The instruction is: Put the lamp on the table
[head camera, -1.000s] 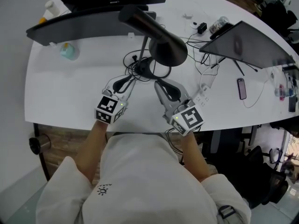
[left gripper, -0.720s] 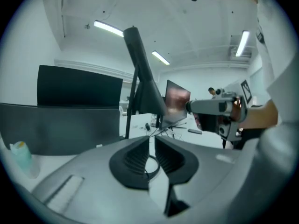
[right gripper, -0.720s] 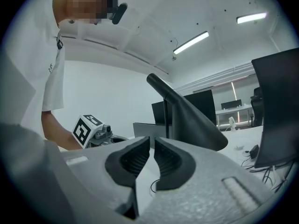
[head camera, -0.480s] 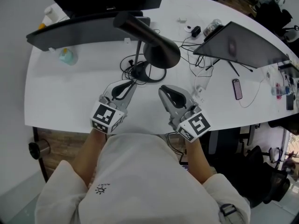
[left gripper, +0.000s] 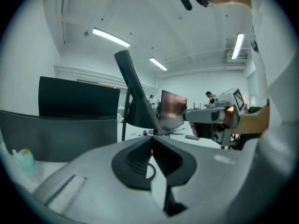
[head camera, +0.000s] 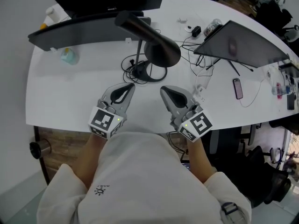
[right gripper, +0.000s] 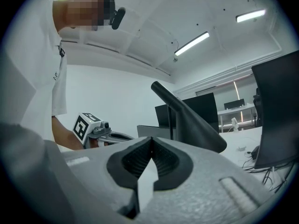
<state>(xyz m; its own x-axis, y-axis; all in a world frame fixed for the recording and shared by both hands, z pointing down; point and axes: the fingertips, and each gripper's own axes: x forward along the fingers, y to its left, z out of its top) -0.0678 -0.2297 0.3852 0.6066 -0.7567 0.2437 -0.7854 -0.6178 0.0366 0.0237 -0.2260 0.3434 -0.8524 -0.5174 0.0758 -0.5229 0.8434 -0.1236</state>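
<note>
Lamp (head camera: 159, 52) stands upright on the bench (head camera: 60, 97), its base among cables (head camera: 132, 64), clear of both grippers. Left gripper (head camera: 129, 86): jaws just closed, nothing between them. Right gripper (head camera: 164, 89): jaws together, empty. Placement looks done; nothing left that I can see.

The lamp (head camera: 161, 52) stands mid-table (head camera: 60, 101), with cables (head camera: 131, 67) at its base on the left. Near of it, the left gripper (head camera: 127, 86) and right gripper (head camera: 163, 89) are side by side, apart. 1 bottle (head camera: 69, 56) stands far left. 1 phone (head camera: 238, 88) lies right, with a screen (head camera: 243, 43) behind it.
</note>
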